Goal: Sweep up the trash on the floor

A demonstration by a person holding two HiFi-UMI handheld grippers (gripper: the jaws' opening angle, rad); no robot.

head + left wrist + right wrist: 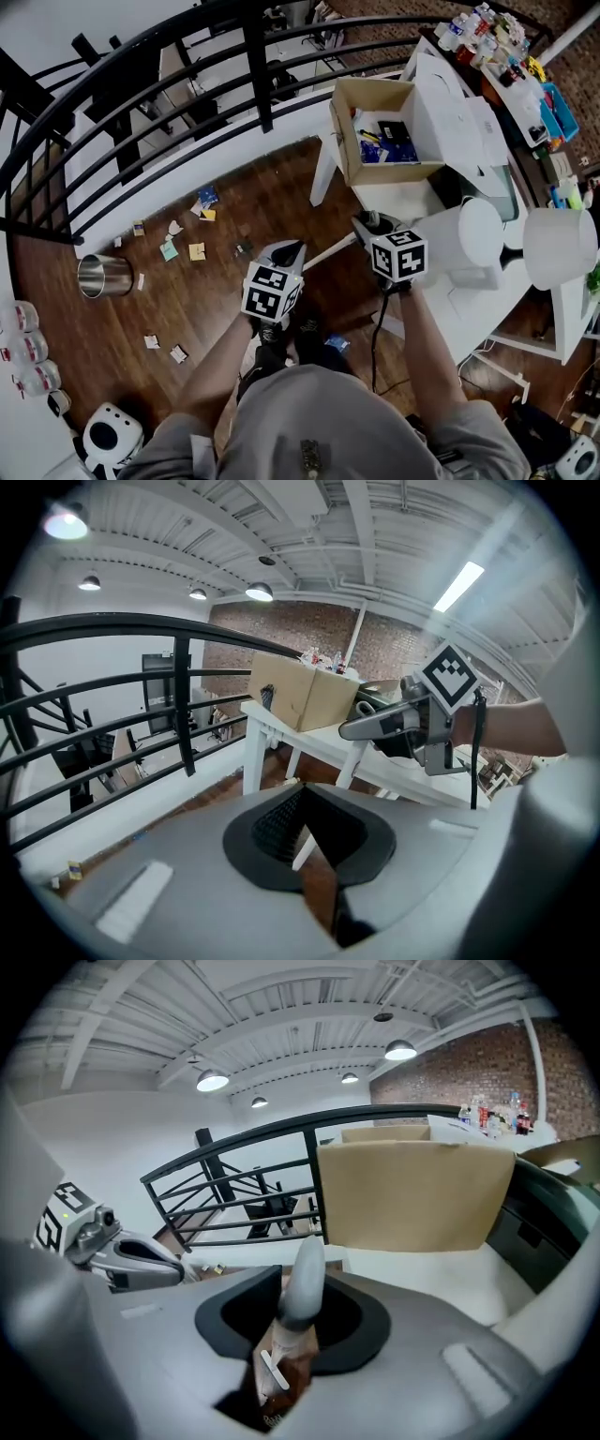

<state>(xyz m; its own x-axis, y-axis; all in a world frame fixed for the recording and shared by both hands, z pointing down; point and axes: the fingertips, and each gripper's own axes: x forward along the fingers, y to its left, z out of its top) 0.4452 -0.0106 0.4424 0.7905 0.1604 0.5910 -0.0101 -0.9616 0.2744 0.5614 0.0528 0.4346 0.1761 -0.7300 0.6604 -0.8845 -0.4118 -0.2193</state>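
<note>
Several paper scraps (pixel 197 251) lie scattered on the wooden floor (pixel 253 202) ahead and to the left, and two more scraps (pixel 178 353) lie nearer my feet. My right gripper (pixel 366 225) (pixel 291 1321) is shut on the grey top of a white broom handle (pixel 330 251) (pixel 302 1283), which slants down to the left. My left gripper (pixel 289 249) (pixel 309 827) is shut just left of that handle, with nothing seen between its jaws. The handle (pixel 304 847) shows beyond them. The broom's head is hidden.
A metal bin (pixel 105 277) stands on the floor at the left. A black railing (pixel 253 56) fences the far side. A white table (pixel 412 197) at the right carries an open cardboard box (pixel 380 131). White bottles (pixel 19 347) line the left edge.
</note>
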